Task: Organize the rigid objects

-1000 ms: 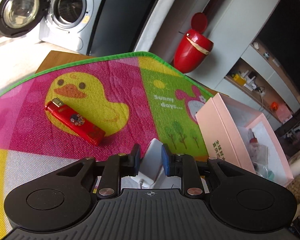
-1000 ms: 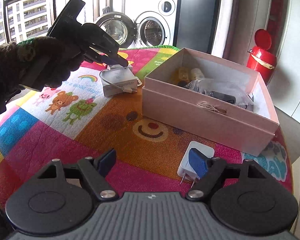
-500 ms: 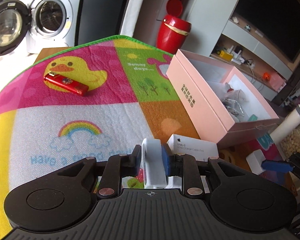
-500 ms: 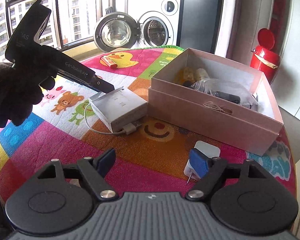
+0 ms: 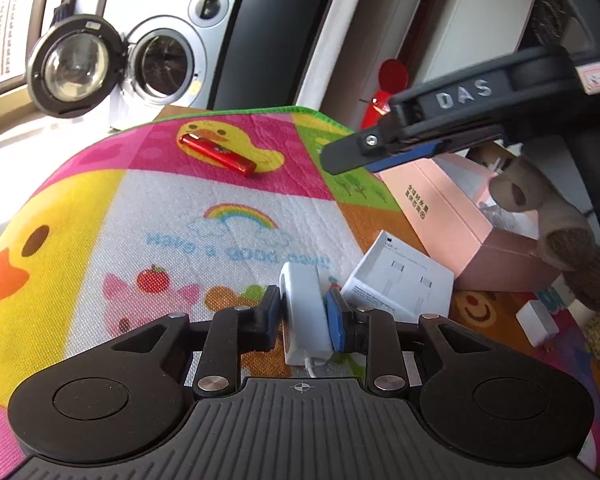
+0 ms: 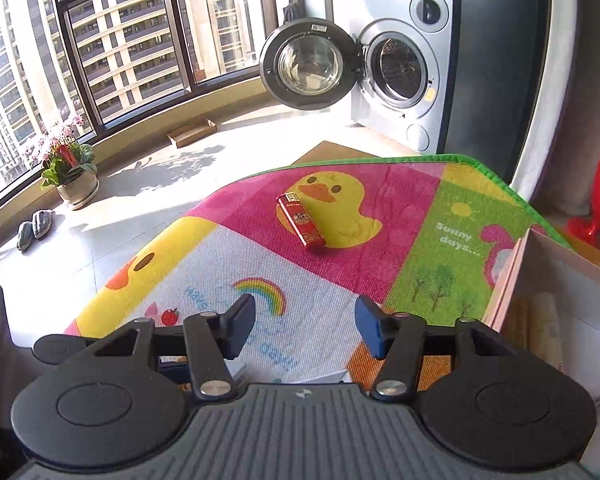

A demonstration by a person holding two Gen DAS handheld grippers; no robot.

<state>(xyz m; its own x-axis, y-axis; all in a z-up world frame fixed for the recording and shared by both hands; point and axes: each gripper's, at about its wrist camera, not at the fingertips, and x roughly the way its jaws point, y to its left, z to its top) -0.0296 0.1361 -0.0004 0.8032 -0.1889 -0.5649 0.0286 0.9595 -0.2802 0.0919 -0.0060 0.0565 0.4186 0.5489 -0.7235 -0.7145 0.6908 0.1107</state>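
My left gripper is shut on a white power adapter with a cable at its base, held just above the colourful mat. A white cable box lies right of it, beside the open pink box. A small white plug lies at the right. A red lighter lies on the duck print, also seen in the right wrist view. My right gripper is open and empty above the mat, facing the lighter; it shows in the left wrist view above the pink box.
The pink box's wall is at the right in the right wrist view. A red bin stands behind the table. A washing machine with its door open stands on the far side. The mat's green edge marks the table's far end.
My right gripper has left the small white plug, risen and swung over the pink box toward the lighter. My left gripper has drawn the adapter back and left, away from the pink box.
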